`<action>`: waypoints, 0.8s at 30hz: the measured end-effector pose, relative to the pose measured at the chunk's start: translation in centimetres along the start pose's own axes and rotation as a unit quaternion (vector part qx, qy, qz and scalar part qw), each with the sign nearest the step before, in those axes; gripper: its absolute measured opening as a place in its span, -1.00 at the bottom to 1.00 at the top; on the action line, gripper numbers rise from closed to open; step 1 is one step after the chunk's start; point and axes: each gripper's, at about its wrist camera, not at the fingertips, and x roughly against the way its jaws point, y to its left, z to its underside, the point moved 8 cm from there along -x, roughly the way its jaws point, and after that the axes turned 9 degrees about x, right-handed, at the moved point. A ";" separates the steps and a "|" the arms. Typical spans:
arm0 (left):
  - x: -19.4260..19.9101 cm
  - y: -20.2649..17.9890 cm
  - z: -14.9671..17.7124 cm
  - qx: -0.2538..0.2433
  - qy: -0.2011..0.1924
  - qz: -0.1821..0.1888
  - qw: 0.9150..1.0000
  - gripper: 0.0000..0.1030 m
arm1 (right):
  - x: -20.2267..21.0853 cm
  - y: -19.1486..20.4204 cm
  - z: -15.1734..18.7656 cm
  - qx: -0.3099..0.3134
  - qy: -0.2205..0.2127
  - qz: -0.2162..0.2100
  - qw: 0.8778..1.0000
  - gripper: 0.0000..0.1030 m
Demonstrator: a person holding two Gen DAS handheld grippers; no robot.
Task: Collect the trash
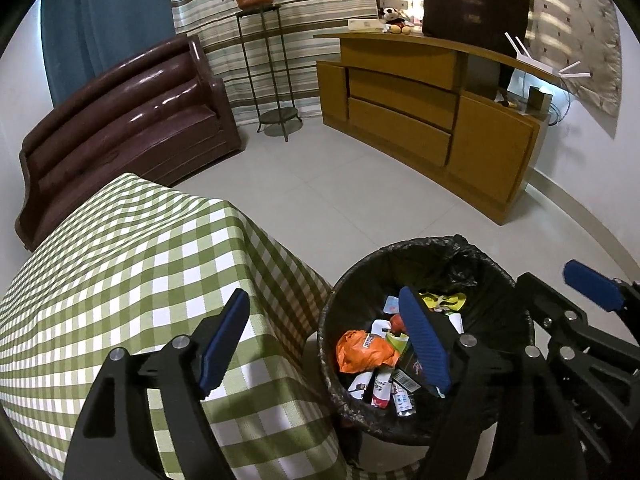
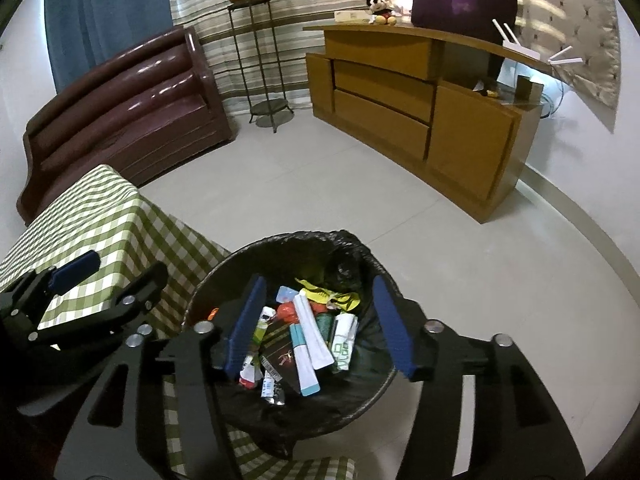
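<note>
Right wrist view: black-lined bin (image 2: 224, 280) full of wrappers (image 2: 308, 344).
Both the right gripper (image 2: 320, 328) and the left gripper (image 1: 324, 340) stand apart, empty; only the left view shows an orange bag (image 1: 360, 350).

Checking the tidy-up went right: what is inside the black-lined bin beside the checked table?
The black-lined round bin holds an orange crumpled bag, a white flat packet and other wrappers. Whatever lies beneath them is covered.

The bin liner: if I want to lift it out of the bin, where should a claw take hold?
Probably the bunched knot of the black bin liner at the far rim of the bin. It sticks up above the edge, unlike the film stretched tight elsewhere. Come from above with the right claw, its open jaws straddling the bunch, pinching across it.
</note>
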 end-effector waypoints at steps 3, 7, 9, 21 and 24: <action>0.1 0.1 0.1 0.001 0.000 -0.002 1.000 0.52 | 0.3 -0.3 0.0 -0.002 -0.005 0.008 1.000 0.29; 0.4 0.4 0.1 0.002 -0.004 -0.012 1.000 0.57 | 0.7 -0.6 0.0 0.001 -0.012 0.016 1.000 0.44; 0.6 0.5 0.1 0.002 -0.006 -0.012 1.000 0.57 | 1.0 -0.6 0.1 0.003 -0.015 0.022 1.000 0.48; 3.6 1.4 0.2 0.022 -0.027 -0.001 0.999 0.57 | 4.0 -0.9 -0.2 0.000 -0.039 0.030 0.999 0.50; 4.7 1.9 0.4 0.031 -0.035 -0.001 0.999 0.58 | 5.1 -0.6 -0.2 0.002 -0.047 0.030 0.998 0.50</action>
